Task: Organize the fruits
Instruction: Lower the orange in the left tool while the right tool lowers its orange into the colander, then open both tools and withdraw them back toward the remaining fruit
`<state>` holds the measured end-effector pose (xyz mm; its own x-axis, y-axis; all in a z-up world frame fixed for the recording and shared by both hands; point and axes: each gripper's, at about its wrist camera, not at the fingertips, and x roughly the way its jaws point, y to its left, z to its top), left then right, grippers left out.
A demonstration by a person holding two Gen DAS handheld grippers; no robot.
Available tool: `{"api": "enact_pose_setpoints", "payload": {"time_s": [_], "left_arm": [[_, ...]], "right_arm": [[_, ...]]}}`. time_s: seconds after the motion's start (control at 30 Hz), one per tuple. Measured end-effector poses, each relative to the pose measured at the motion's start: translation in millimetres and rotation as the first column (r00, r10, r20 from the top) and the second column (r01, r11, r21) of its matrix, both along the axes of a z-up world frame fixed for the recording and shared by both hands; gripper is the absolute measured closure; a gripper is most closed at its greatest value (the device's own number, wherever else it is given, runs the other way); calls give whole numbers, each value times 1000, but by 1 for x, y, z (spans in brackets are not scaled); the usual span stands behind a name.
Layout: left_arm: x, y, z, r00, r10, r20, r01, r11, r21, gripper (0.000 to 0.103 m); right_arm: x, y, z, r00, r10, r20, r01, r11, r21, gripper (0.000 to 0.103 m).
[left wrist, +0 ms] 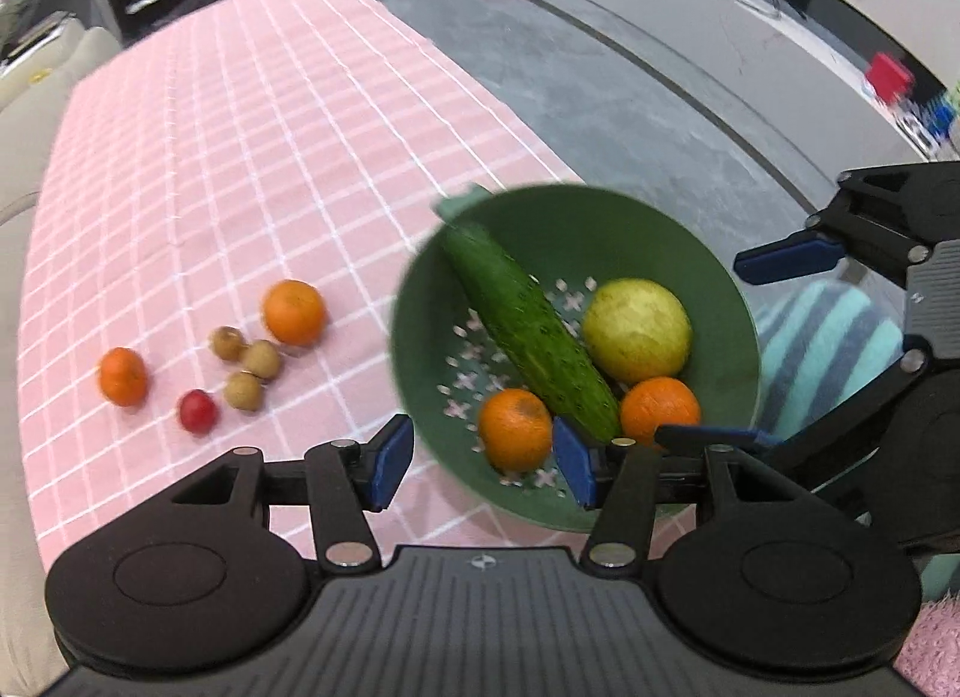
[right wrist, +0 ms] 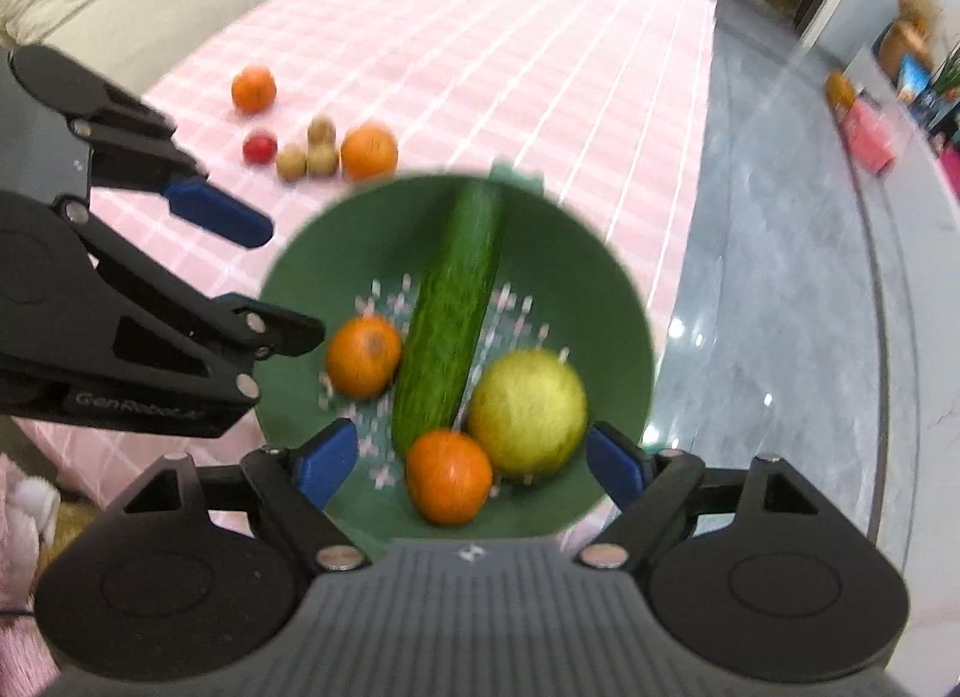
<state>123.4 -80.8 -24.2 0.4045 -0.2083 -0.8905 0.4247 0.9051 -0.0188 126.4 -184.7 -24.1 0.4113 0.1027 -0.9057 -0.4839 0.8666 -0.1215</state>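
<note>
Your green bowl (left wrist: pixel 576 217) sits at the right edge of the pink checked cloth (left wrist: pixel 240 156), its floor pierced with small cross-shaped holes and a tab handle at its far rim. Inside, a bumpy dark cucumber (left wrist: pixel 531 331) lies diagonally across the middle, its far end resting up against the rim by the handle. A yellow-green round fruit (left wrist: pixel 637 331) lies at about 3 o'clock of the cucumber, one orange (left wrist: pixel 659 409) at 5 o'clock and another orange (left wrist: pixel 515 428) at 7 o'clock — all close against it.

Out on the cloth, at 9 o'clock of the bowl, loose pieces cluster together: a bigger orange (left wrist: pixel 294 313), a smaller orange (left wrist: pixel 123 376), a red cherry tomato (left wrist: pixel 197 410) and three small brown longans (left wrist: pixel 246 370).

Your left gripper (left wrist: pixel 483 460) hovers over the bowl's near rim with its blue pads spread apart, nothing between them; the left pad is over the cloth, the right pad over the bowl. Your right gripper (right wrist: pixel 474 466) hangs above the bowl's near side — its pads are also wide apart and hold nothing, framing the near orange and the yellow-green fruit. Both views are a little blurred.
</note>
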Motion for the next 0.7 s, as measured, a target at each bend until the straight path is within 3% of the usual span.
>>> {"api": "enact_pose_setpoints", "payload": {"time_s": [0.23,0.43,0.57,0.7], "left_arm": [[0,35,27,992,101,71,-99,995,-27,40],[1,69,37,974,200,110,-195,979,-52,40],[6,93,39,947,295,125,-287,955,-75,40],[11,121,33,908,402,116,-390,914,-112,40]], "right_arm": [[-2,18,32,988,-9,153,-1,998,62,22],[4,41,48,978,2,208,-27,992,119,22],[11,58,51,975,7,220,-43,987,158,22],[21,74,47,978,12,210,-56,978,200,22]]}}
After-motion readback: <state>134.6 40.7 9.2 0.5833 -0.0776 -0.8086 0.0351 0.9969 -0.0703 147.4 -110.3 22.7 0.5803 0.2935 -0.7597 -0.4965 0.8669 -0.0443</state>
